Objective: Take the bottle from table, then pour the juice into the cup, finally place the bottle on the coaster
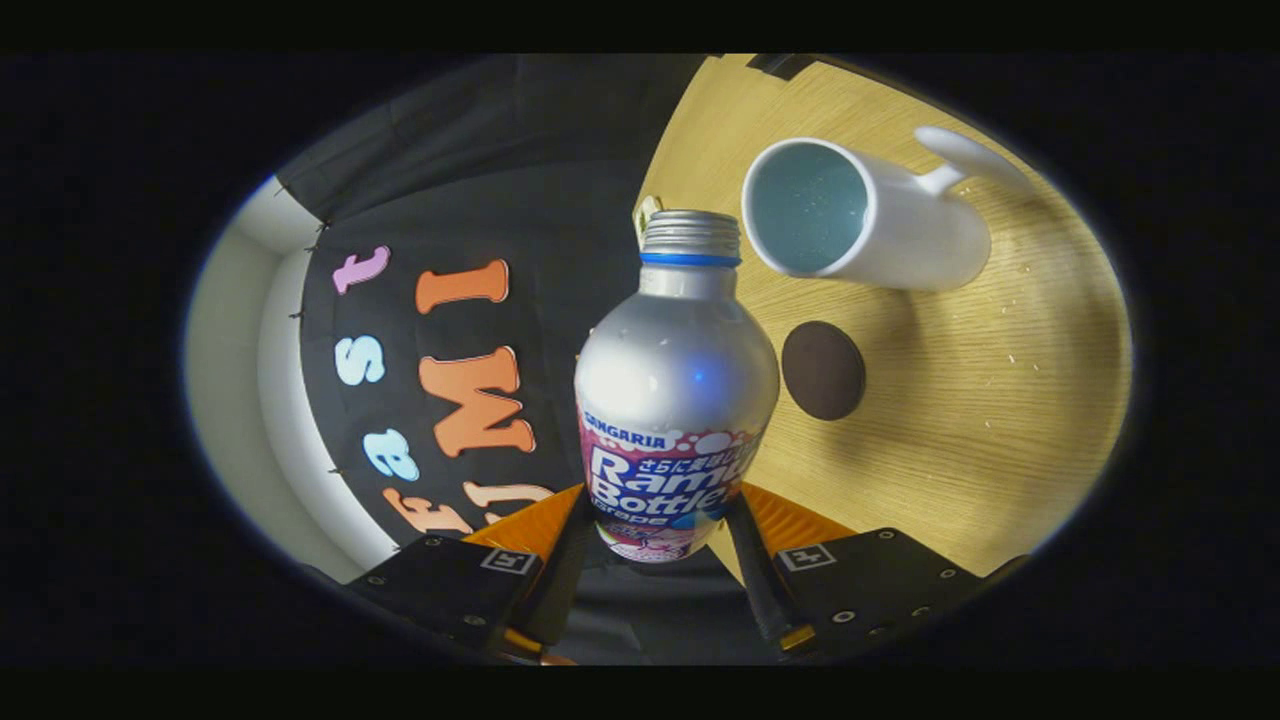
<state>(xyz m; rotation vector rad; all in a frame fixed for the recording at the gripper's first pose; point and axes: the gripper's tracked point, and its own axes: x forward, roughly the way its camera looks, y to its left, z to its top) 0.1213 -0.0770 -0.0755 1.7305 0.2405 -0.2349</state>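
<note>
Tool [655, 545] clamps silver Ramune bottle [676, 400] at its label, both fingers pressing. Cap off; long axis runs fwd, mouth toward white cup [900, 235] and brown coaster [823, 370].

A light wooden surface [960, 400] with fine grain runs across one side of the scene, scattered with a few small pale specks. Its edge meets the black cloth wall [520, 200] of the booth. Past the cloth's edge stands a plain white wall [225, 370]. Light falls bright on the wood, leaving soft shadows.
</note>
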